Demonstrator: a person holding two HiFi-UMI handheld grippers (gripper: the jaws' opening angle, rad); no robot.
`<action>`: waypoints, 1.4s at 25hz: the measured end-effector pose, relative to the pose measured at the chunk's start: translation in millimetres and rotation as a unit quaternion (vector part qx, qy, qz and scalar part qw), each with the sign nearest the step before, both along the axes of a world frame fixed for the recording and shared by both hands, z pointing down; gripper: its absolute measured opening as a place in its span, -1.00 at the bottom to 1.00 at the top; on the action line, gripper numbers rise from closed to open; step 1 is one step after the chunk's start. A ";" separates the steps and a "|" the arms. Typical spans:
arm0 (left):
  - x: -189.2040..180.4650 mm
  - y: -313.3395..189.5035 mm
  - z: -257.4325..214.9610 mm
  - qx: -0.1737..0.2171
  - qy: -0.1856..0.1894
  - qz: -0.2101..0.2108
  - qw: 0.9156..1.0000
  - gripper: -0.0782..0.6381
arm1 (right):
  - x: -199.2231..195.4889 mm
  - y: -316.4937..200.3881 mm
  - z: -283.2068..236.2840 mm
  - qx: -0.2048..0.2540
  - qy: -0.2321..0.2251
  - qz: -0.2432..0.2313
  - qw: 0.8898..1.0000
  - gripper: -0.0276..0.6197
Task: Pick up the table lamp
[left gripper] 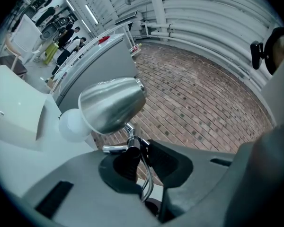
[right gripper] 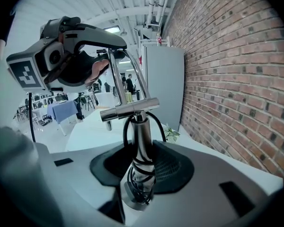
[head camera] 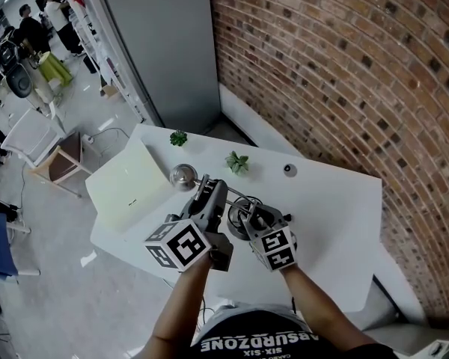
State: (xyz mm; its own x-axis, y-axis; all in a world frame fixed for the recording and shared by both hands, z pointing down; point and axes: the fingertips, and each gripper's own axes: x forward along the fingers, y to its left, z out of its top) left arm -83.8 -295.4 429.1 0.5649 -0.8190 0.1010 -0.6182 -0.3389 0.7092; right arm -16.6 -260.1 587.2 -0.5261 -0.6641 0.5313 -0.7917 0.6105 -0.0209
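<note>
Head view looks steeply down on a white table (head camera: 337, 215) set against a red brick wall (head camera: 344, 73), where a chrome metal table lamp (head camera: 182, 175) sits between the two hand-held tools above the table's middle. Its dome shade points toward a flat white rectangular slab (head camera: 127, 185) at the table's left edge. The left gripper (head camera: 208, 187) reaches in beside the shade, and the right gripper (head camera: 248, 214) comes in just to its right. In the left gripper view, the left gripper (left gripper: 139, 155) has its pads pinched on the thin chrome rods and dark knuckle just below the shade (left gripper: 112, 103), with a round white bulb (left gripper: 73, 124) showing at the shade's mouth. In the right gripper view, the right gripper (right gripper: 139, 160) is clamped on the lamp's upright chrome post (right gripper: 142, 141), which is wound with a black cord (right gripper: 128, 131). Whether the lamp's base rests on the table cannot be made out. Two small green plants (head camera: 179, 137) (head camera: 237, 162) stand farther back on the table.
</note>
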 end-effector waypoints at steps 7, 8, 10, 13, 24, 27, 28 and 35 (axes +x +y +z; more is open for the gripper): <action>-3.3 3.5 -6.2 0.004 0.010 -0.001 1.000 -0.63 | -1.8 2.7 -7.6 -0.002 0.003 -0.006 1.000 -0.54; -2.8 4.3 -8.7 0.008 0.011 0.000 1.000 -0.63 | -1.1 2.8 -8.8 0.001 0.003 -0.007 1.000 -0.54; -1.0 6.0 -14.5 0.014 0.010 0.005 1.000 -0.63 | 0.8 2.1 -11.3 0.009 0.004 -0.007 1.000 -0.54; 2.2 8.7 -22.5 0.023 0.007 0.010 1.000 -0.63 | 2.4 2.2 -19.6 0.014 0.004 -0.006 1.000 -0.54; 10.9 15.1 -54.2 0.060 -0.009 0.029 0.998 -0.63 | 5.1 1.3 -46.3 0.033 0.001 -0.005 0.999 -0.54; 12.8 17.3 -63.7 0.069 -0.010 0.036 0.997 -0.63 | 5.4 2.3 -56.4 0.041 -0.003 -0.007 0.999 -0.54; 13.4 17.8 -66.9 0.073 -0.012 0.038 0.997 -0.63 | 5.5 2.6 -59.6 0.043 -0.005 -0.007 0.999 -0.54; 17.8 21.0 -88.6 0.092 -0.021 0.057 0.994 -0.61 | 5.9 6.3 -80.4 0.058 -0.016 -0.008 0.998 -0.54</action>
